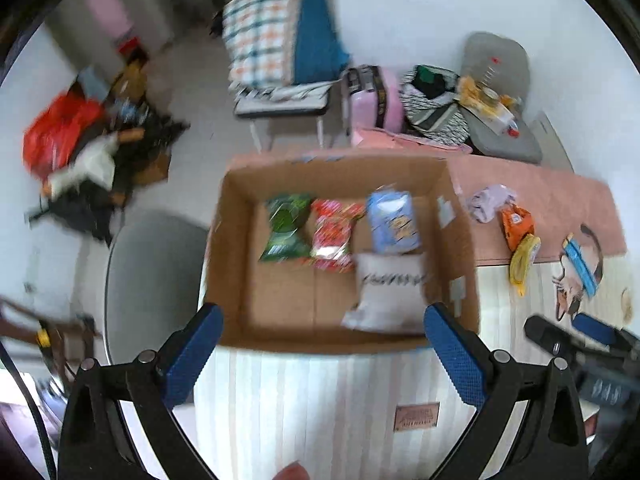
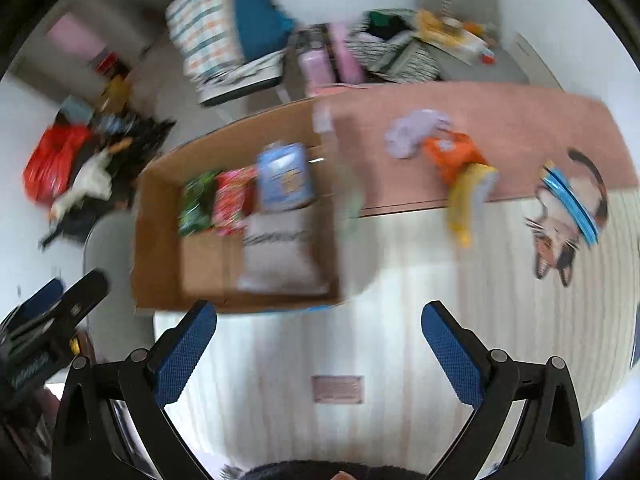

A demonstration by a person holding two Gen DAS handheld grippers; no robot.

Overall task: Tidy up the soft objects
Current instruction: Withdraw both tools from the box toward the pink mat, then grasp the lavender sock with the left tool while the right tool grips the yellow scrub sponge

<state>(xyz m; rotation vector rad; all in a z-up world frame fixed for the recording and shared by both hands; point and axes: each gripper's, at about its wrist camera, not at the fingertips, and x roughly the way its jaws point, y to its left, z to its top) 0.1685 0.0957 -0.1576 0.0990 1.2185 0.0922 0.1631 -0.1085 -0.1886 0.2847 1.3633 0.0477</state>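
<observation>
An open cardboard box [image 1: 240, 280] [image 2: 156, 256] on the table holds a green packet [image 1: 286, 228], a red packet [image 1: 332, 236], a light blue packet [image 1: 394, 220] and a white packet [image 1: 390, 292]. To its right lie a lilac soft bundle [image 1: 490, 202] [image 2: 412, 132], an orange packet [image 1: 518, 224] [image 2: 450, 152], a yellow packet [image 1: 524, 262] [image 2: 468, 200] and a blue striped packet [image 1: 582, 266] [image 2: 572, 204]. My left gripper [image 1: 320, 320] is open and empty above the box's near edge. My right gripper [image 2: 320, 320] is open and empty, just right of the box.
A pink cloth [image 2: 500, 120] covers the table's far part; a cat picture [image 2: 560, 232] marks the striped mat. Beyond stand a chair with a plaid pillow [image 1: 260, 40], a pink suitcase [image 1: 376, 100] and bags. A clutter pile [image 1: 80, 148] lies on the floor at left.
</observation>
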